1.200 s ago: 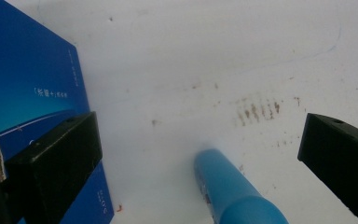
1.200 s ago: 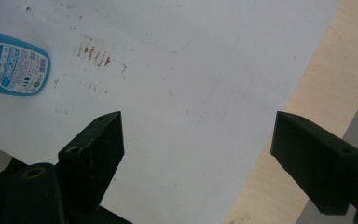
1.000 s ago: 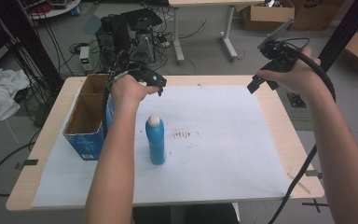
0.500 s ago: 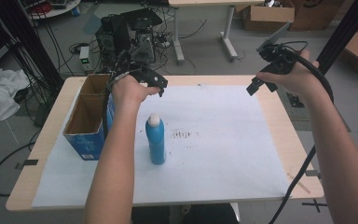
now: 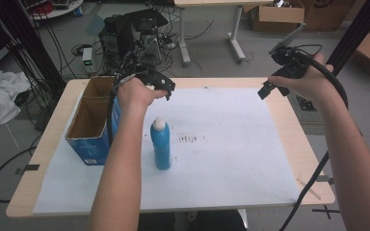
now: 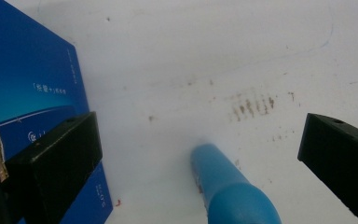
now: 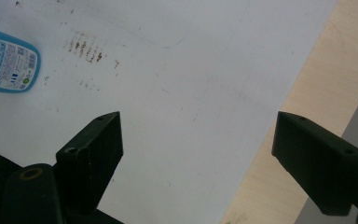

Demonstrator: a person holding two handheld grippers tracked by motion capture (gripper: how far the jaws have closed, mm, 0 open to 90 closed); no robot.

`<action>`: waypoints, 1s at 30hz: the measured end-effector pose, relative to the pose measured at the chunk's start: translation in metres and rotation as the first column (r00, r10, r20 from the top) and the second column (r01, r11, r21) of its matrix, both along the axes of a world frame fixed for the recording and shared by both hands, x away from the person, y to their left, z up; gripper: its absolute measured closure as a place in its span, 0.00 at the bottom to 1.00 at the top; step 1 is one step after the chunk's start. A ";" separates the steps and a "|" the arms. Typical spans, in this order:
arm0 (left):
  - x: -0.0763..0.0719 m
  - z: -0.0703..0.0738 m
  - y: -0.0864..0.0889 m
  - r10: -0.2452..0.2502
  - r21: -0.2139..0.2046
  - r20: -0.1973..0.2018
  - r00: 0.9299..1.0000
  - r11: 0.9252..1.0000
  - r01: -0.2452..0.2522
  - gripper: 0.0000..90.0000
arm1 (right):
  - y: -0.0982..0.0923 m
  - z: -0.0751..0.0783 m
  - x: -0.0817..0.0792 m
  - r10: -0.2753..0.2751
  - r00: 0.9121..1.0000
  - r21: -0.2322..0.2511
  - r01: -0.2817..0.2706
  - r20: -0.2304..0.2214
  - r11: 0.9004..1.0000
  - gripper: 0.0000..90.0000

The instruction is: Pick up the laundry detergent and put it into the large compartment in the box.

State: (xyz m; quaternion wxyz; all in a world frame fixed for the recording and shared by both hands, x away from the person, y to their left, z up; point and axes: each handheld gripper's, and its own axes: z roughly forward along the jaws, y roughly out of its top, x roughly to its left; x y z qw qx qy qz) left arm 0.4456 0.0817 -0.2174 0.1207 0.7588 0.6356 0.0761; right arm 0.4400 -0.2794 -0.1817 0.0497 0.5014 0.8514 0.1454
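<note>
So the blue spray bottle (image 5: 161, 144) is standing upright on the white paper sheet (image 5: 231, 149) that covers the wooden table (image 5: 313, 159), long axis straight up and down, white cap (image 5: 159, 124) pointing at the ceiling. In the high view it sits a bit left of the table's middle, at roughly 3 o'clock from the open cardboard box (image 5: 94, 125) with the blue sides, near it but not touching. The left gripper (image 5: 166, 89) hangs in the air at about 12 o'clock from the bottle, above and behind the cap, with its jaws spread wide and nothing between them. From the left gripper view you look down past those jaws and the bottle (image 6: 230, 191) comes up from the bottom edge between them, apart from both, with the box's blue side (image 6: 37, 93) just beside the left jaw. Brown smudges (image 5: 190, 139) on the paper lie at 3 o'clock from the bottle, close by. The right gripper (image 5: 270, 89) is way over at the far right of the table, around 2 o'clock from the bottle and well apart from it, also gaping and holding nothing. Its own view shows bare paper and the table's wooden edge (image 7: 307, 93) between its jaws, and the bottle's labelled base end (image 7: 7, 60) sits up at 10 o'clock.
</note>
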 end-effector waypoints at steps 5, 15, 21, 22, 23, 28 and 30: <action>-0.009 0.003 -0.002 0.007 0.004 0.007 1.000 1.000 -0.007 0.00 | 0.001 -0.002 -0.001 0.005 1.000 -0.005 -0.005 0.000 1.000 0.18; -0.037 0.009 -0.006 0.017 -0.003 0.015 1.000 1.000 -0.017 0.00 | 0.008 -0.006 -0.006 0.034 0.999 -0.009 -0.034 0.004 0.999 0.18; -0.051 0.011 -0.010 0.024 0.000 0.019 1.000 1.000 -0.024 0.00 | 0.011 -0.007 -0.011 0.043 0.999 -0.006 -0.043 0.008 0.999 0.18; -0.053 0.010 -0.011 0.027 -0.002 0.018 0.999 1.000 -0.027 0.00 | 0.011 -0.007 -0.011 0.040 0.999 -0.002 -0.040 0.006 0.999 0.18; -0.053 0.010 -0.011 0.027 -0.002 0.018 0.999 1.000 -0.027 0.00 | 0.011 -0.008 -0.012 0.042 0.999 -0.003 -0.042 0.007 0.999 0.18; -0.062 0.005 -0.017 0.031 0.005 0.013 0.999 1.000 -0.031 0.00 | 0.010 -0.011 -0.015 0.047 0.999 0.001 -0.047 0.006 0.999 0.18; -0.065 0.003 -0.018 0.031 0.003 0.008 0.999 1.000 -0.031 0.00 | 0.009 -0.011 -0.015 0.048 0.999 0.001 -0.048 0.006 0.999 0.18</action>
